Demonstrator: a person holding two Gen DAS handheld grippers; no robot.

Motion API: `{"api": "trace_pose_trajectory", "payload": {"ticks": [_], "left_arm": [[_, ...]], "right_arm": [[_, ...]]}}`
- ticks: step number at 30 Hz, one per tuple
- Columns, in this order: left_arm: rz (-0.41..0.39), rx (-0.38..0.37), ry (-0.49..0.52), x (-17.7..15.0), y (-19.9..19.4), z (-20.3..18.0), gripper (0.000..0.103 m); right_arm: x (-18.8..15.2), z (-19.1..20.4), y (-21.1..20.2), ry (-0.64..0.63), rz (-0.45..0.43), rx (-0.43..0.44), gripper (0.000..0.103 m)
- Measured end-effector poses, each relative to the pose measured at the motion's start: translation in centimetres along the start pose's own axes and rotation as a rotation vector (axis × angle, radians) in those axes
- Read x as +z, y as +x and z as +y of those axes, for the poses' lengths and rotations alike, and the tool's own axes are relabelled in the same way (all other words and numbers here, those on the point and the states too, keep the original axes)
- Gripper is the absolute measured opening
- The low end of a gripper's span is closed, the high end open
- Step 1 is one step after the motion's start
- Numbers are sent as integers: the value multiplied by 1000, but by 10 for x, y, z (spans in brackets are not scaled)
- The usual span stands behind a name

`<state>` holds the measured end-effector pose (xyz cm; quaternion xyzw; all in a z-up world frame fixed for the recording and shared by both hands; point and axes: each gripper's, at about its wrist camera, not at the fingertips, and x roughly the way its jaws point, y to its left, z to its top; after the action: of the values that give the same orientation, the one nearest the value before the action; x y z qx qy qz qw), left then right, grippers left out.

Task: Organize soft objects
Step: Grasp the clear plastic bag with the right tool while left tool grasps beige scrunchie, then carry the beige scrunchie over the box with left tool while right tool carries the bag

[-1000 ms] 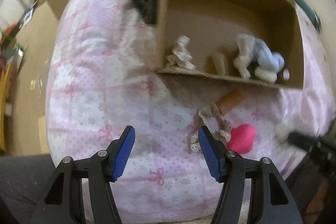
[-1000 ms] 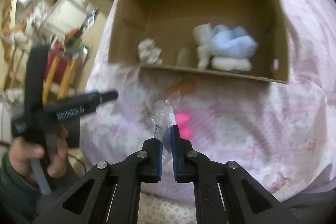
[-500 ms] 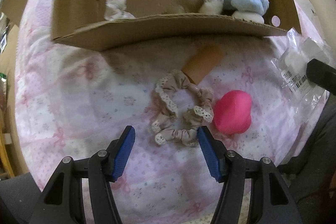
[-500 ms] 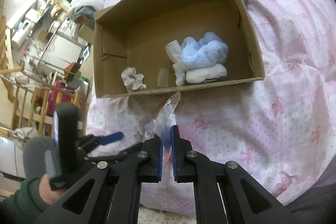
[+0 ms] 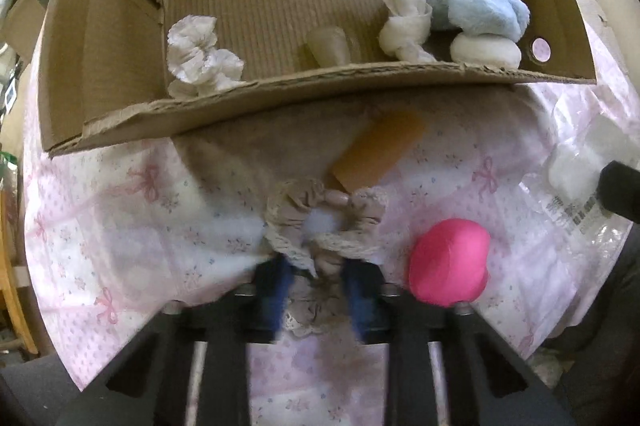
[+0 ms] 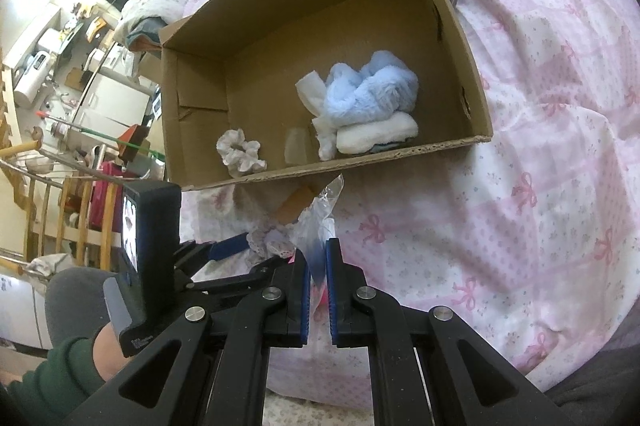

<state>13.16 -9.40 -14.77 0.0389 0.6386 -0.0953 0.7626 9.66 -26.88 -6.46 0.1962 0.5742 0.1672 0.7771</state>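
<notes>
A: From the left wrist view I have the left gripper (image 5: 316, 286) pointing almost straight down onto the bed. Its jaws are closing, with the near edge of the beige scrunchie (image 5: 320, 222) bunched between the blue pads. I can't tell yet whether they have pinched it.

B: Why take it by that edge?

A: My guess is that it's the nearest fold, and the ruffle gives the pads something to bite. The orange block (image 5: 380, 150) lies just beyond the scrunchie, touching its far side. The pink ball (image 5: 448, 262) sits just right of the gripper, clear of it.

B: And the other hand?

A: The right gripper (image 6: 318, 290) is nearly closed on a clear plastic bag (image 6: 320, 210), which stands up out of the pads. I read it as held off the bedspread (image 6: 540, 146) so the left side has room to work.

B: Where does everything go?

A: Probably the cardboard box (image 5: 280, 98), straight ahead of both grippers. It already holds a white scrunchie (image 5: 200, 56), a knotted white cloth (image 5: 404, 14), a blue plush (image 5: 476, 10) and a white pad (image 5: 486, 50).
</notes>
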Motion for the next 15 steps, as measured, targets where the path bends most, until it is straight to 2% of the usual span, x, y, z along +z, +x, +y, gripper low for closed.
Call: {"api": "trace_pose_trajectory", "payload": {"ticks": [3,12,15], "left_arm": [[21,-22,-57,-2,-5,16,14],[18,-28,-112,-11,-23,31,13],[0,-23,-118,-25,-39,37,13]], "right_arm": [[0,0,2,-2,4,-12,9],[0,4,6,-27,9,-46,9],[-1,4,6,-31,8,-53,9]]}}
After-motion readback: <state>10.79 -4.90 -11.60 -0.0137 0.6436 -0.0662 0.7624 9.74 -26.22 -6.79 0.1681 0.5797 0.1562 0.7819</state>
